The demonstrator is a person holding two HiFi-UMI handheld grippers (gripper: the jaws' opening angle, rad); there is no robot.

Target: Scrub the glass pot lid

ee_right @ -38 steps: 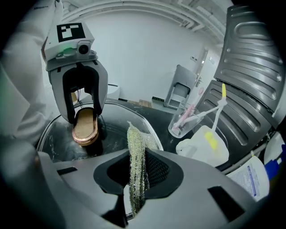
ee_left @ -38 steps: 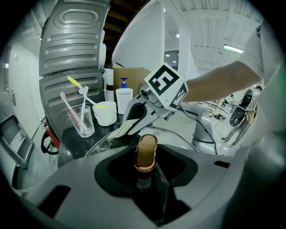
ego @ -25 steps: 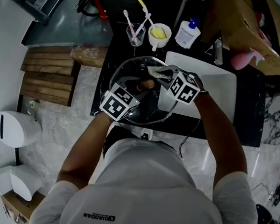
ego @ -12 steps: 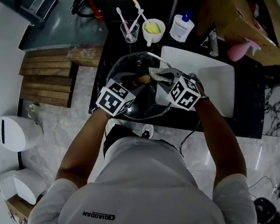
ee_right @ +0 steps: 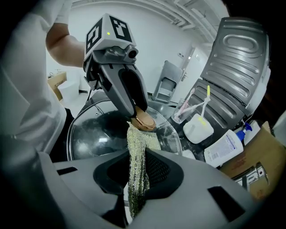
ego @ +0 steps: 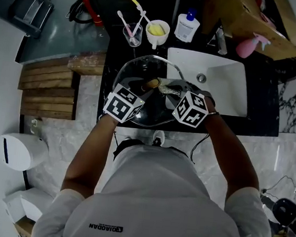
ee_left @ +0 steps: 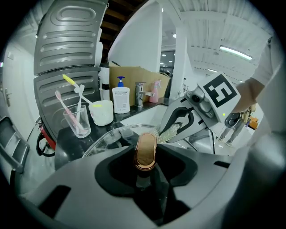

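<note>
The round glass pot lid is held above the black counter, left of the sink. My left gripper is shut on the lid's copper-coloured knob, which also shows as the knob in the right gripper view. My right gripper is shut on a silvery mesh scrubbing cloth. The cloth lies against the glass lid right beside the knob. The two grippers face each other over the lid.
A white sink basin lies to the right of the lid. Behind stand a clear cup with toothbrushes, a white cup, a pump bottle and a tap. Wooden slats are on the left.
The view has shifted a little; both grippers and the lid sit slightly lower and leftward relative to the sink. The right gripper with the cloth has drawn a bit closer to the knob.
</note>
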